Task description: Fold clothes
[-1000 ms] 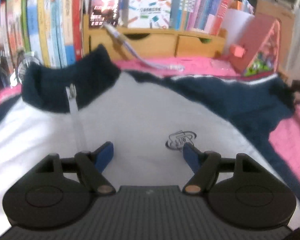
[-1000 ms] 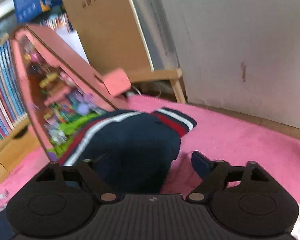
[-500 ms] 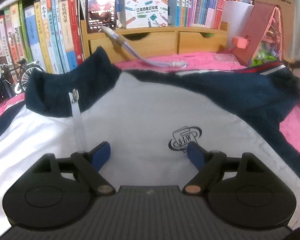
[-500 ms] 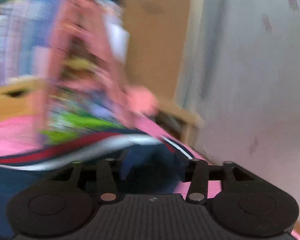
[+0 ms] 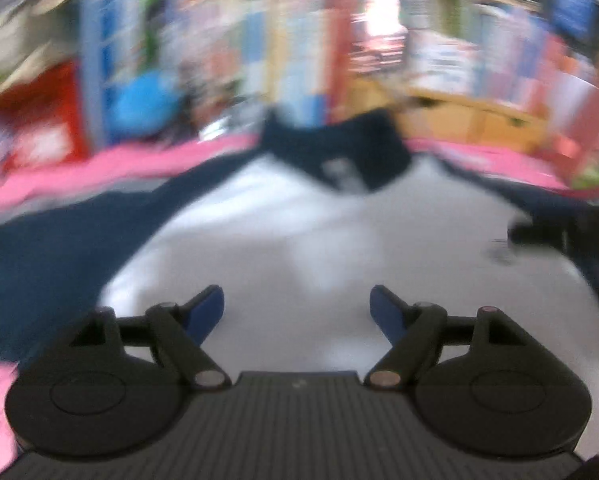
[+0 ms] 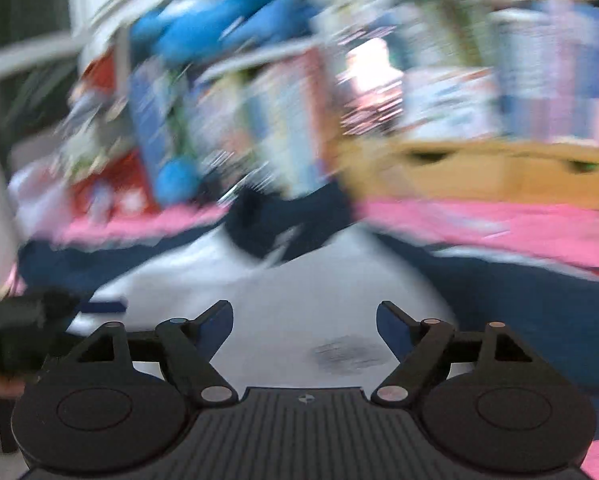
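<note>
A white jacket [image 5: 319, 240] with navy collar [image 5: 339, 152] and navy sleeves lies spread on a pink blanket [image 5: 99, 168]. Both views are motion-blurred. My left gripper [image 5: 297, 304] hangs open over the white front, nothing between its blue-tipped fingers. My right gripper [image 6: 304, 320] is open too, above the same jacket [image 6: 319, 288], near a small dark chest logo [image 6: 347, 354]. The navy right sleeve [image 6: 539, 304] stretches away on the right. The right gripper's dark body [image 5: 571, 232] shows at the right edge of the left wrist view; the left one [image 6: 23, 328] shows at the left edge of the right wrist view.
A crowded bookshelf [image 5: 299, 60] runs along the back, with wooden drawers [image 6: 499, 172] under the books at the right. Blue round objects [image 5: 143, 96] sit at the left of the shelf. Pink blanket [image 6: 499, 228] lies between jacket and shelf.
My right gripper was shut at the navy sleeve cuff half a second ago; now it is open and has swung left over the white front. My left gripper's view has turned left and stayed open.
</note>
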`<state>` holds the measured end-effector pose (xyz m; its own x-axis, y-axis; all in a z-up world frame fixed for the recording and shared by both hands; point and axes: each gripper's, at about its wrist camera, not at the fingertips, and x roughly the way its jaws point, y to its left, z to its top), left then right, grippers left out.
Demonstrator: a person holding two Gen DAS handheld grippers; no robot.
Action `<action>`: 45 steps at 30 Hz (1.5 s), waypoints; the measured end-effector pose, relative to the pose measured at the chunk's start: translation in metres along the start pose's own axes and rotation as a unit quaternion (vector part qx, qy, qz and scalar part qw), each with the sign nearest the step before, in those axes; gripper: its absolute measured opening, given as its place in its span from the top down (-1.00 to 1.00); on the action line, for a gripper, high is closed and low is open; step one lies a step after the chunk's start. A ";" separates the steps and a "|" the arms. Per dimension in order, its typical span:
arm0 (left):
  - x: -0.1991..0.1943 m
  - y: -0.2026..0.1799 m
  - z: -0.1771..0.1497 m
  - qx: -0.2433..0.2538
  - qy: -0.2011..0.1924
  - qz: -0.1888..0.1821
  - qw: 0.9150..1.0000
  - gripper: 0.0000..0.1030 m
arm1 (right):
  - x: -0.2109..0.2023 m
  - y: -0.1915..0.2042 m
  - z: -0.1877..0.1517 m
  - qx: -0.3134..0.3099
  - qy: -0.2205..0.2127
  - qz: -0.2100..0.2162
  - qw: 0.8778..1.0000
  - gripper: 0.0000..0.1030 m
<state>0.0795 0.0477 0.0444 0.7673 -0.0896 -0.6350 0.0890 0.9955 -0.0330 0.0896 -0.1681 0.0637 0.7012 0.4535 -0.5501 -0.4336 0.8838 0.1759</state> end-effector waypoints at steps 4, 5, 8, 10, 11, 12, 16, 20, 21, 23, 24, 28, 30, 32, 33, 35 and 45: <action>-0.013 0.029 -0.006 -0.005 0.002 0.038 0.999 -0.60 | 0.039 0.051 -0.016 -0.065 0.048 0.005 0.997 -0.54; -0.013 0.029 -0.006 0.000 0.004 0.038 0.999 -0.64 | 0.043 0.052 -0.019 -0.071 0.050 -0.001 0.996 -0.59; -0.012 0.031 -0.007 0.001 0.005 0.034 0.999 -0.68 | 0.046 0.045 -0.023 -0.070 0.061 -0.014 0.996 -0.74; -0.010 0.031 -0.006 0.000 0.005 0.033 0.999 -0.68 | 0.038 0.025 -0.020 -0.066 0.074 -0.046 0.994 -0.76; -0.010 0.031 -0.005 0.000 0.005 0.033 0.999 -0.68 | 0.035 0.014 -0.021 -0.068 0.077 -0.065 0.993 -0.78; -0.010 0.032 -0.006 0.000 0.005 0.032 0.999 -0.68 | 0.031 0.000 -0.022 -0.070 0.074 -0.078 0.992 -0.78; -0.013 0.034 -0.010 0.002 0.006 0.031 0.999 -0.69 | 0.000 -0.083 -0.025 -0.003 0.071 -0.145 0.987 -0.76; -0.012 0.035 -0.008 0.002 0.007 0.030 1.000 -0.72 | -0.036 -0.182 -0.029 0.090 0.060 -0.273 0.956 -0.81; -0.011 0.036 -0.008 0.002 0.007 0.030 1.000 -0.73 | -0.048 -0.206 -0.031 0.116 0.061 -0.318 0.939 -0.79; -0.011 0.036 -0.008 0.002 0.008 0.030 1.000 -0.75 | -0.073 -0.237 -0.032 0.146 0.075 -0.404 0.900 -0.42; -0.011 0.036 -0.007 0.002 0.008 0.030 1.000 -0.76 | -0.086 -0.245 -0.032 0.145 0.081 -0.434 0.886 -0.21; -0.011 0.036 -0.006 0.001 0.010 0.030 1.000 -0.76 | -0.149 -0.239 -0.029 0.132 0.018 -0.421 0.897 -0.38; -0.011 0.036 -0.006 0.000 0.011 0.029 1.000 -0.76 | -0.185 -0.225 -0.024 0.120 -0.024 -0.407 0.905 -0.45; -0.012 0.036 -0.006 -0.001 0.011 0.029 1.000 -0.76 | -0.220 -0.205 -0.016 0.098 -0.062 -0.388 0.914 -0.54; -0.011 0.036 -0.006 -0.001 0.012 0.029 1.000 -0.76 | -0.236 -0.194 -0.012 0.084 -0.079 -0.379 0.918 -0.61; -0.012 0.036 -0.005 -0.001 0.013 0.028 1.000 -0.76 | -0.264 -0.166 -0.003 0.052 -0.105 -0.360 0.926 -0.66; -0.020 0.036 -0.008 -0.015 0.017 0.023 0.999 -0.73 | -0.356 0.020 -0.023 -0.169 -0.208 -0.222 0.938 -1.00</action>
<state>0.0624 0.0859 0.0503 0.7478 -0.0429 -0.6625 0.0340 0.9991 -0.0263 -0.1824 -0.3147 0.2442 0.9845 0.1169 -0.1304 -0.1517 0.9412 -0.3018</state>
